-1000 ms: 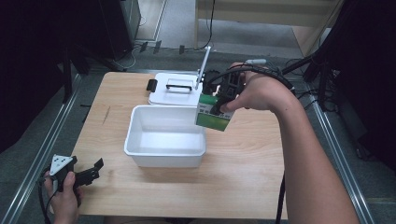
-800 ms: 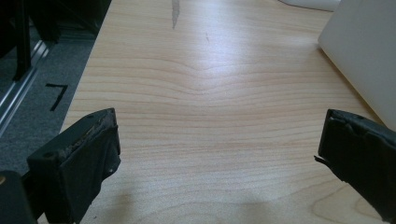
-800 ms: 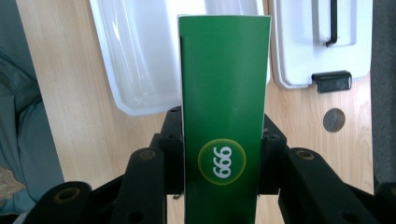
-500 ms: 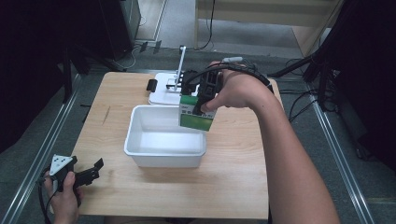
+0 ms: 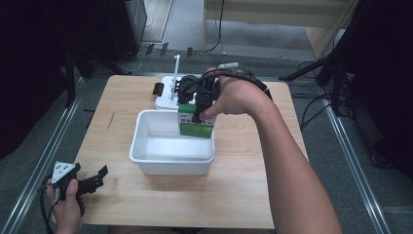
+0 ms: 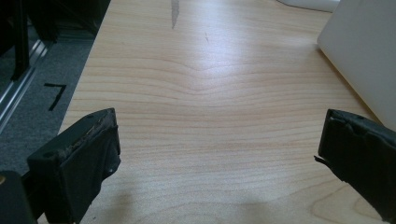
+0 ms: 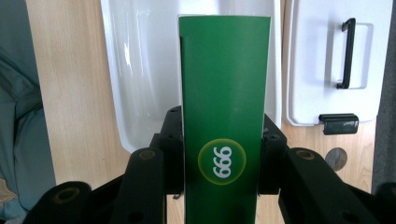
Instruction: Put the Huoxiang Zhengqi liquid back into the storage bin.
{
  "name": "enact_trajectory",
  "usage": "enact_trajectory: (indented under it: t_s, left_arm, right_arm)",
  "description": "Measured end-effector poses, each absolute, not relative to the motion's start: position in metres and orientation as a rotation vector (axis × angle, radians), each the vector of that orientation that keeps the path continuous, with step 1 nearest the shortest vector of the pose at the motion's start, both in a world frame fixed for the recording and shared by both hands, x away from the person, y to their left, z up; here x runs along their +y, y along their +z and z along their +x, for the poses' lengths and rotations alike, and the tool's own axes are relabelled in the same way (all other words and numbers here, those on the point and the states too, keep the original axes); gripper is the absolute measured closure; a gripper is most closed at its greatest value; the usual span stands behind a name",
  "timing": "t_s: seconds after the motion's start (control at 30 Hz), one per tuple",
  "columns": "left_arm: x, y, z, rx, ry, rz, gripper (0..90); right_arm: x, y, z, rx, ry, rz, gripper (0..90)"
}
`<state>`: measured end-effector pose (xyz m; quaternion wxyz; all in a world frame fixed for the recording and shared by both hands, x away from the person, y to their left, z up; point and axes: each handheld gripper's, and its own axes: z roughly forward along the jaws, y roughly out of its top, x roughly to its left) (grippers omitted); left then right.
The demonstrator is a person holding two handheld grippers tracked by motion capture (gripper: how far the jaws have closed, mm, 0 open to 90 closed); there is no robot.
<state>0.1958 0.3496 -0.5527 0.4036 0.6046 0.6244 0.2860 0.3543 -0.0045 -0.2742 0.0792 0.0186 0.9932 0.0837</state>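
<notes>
Left gripper (image 5: pixel 95 181) sits at the tabletop's (image 5: pixel 243 195) near-left corner, held low in the person's left hand (image 5: pixel 65 204), pointing roughly toward the tub; in the left gripper view its jaws stand wide apart with bare wood between them, holding nothing. White tub (image 5: pixel 146 158) is mid-table, rectangular, open top, inside looks bare as far as visible. Its lid (image 5: pixel 163 100) lies flat just behind it toward the far edge, white with a black handle and a black latch (image 5: pixel 158 88) on its left end. The thing in hand is a green carton (image 5: pixel 195 126): tall narrow box, plain green faces, a white panel on one side in the high view, and in the right gripper view a round yellow-ringed badge (image 7: pixel 222 162) with white digits. Carton hangs upright over the tub's far-right corner, lower end at about rim level; can't tell whether it touches the tub. Right gripper (image 5: pixel 197 105) is clamped on the carton, one black pad on each narrow side in the right gripper view, jaws pointing down. Right hand (image 5: pixel 238 97) wraps the gripper body from above, forearm running in from the near-right edge across the table, cable looping over the wrist.
</notes>
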Motion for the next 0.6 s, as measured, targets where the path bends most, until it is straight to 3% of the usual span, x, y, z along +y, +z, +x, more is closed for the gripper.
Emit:
enact_trajectory:
  t_s: [0.6]
  left_arm:
    - [0.35,-0.553,0.196,1.578,0.719,1.519,0.0]
  right_arm:
    - [-0.003,-0.302,0.362,2.988,0.228,-0.003,64.0]
